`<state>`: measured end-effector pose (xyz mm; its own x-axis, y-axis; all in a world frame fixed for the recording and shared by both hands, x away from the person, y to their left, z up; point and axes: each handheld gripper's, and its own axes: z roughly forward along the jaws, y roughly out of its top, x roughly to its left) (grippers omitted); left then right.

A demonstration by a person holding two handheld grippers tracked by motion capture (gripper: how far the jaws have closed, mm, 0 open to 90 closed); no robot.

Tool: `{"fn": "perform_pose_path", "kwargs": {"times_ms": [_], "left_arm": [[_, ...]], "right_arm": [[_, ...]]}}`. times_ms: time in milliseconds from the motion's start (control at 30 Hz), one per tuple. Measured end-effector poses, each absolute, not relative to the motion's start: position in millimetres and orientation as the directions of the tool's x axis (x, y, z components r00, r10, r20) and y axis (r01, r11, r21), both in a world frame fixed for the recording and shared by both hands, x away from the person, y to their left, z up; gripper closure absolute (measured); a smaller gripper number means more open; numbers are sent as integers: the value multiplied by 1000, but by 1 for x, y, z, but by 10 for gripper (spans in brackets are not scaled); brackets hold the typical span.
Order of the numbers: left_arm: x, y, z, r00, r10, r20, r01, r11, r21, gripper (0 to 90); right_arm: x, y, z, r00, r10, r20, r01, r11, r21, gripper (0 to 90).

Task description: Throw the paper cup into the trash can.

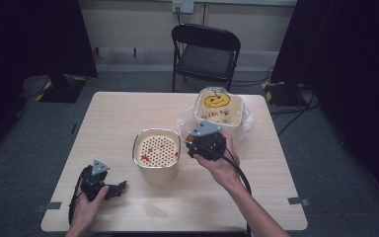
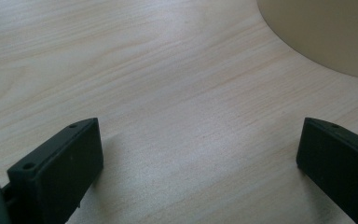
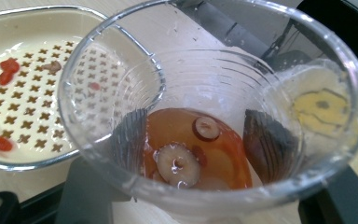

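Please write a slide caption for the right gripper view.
Clear plastic cup with amber liquid and sliced fruit, held beside the cream perforated strainer.

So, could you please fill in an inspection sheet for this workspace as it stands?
Surface: light wooden table, bare in front of the left tool.
Job's things: clear plastic cup with amber liquid and sliced fruit; cream strainer bin with red bits on its perforated top.
Clutter: cream tub with smiley lid on clear wrap.
Grippers: left tool open, empty, low over the table; right tool shut on the cup.
Cables: black leads trail from both tools.
Surroundings: black folding chair, dark curtains.
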<state>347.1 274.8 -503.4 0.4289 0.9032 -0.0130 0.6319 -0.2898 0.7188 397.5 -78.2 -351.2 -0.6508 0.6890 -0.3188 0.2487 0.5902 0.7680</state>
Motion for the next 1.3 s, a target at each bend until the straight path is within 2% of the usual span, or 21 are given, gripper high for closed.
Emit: {"fn": "perform_pose_path", "kwargs": {"times_ms": [267,867,1300], "left_arm": [[347,275,-503,429,903,-13,632,-290,719,0],[347,275,-503,429,903,-13,632,-290,719,0],[347,275,-503,429,903,-13,633,-290,718,0]], "right_arm": [[403,-68,-342,-640,657,-398,218,652,726,417],[417,-19,-333,-632,498,-594,106,815,570,429],[416,1,-343,-564,346,-749,41,919,393,448]]}}
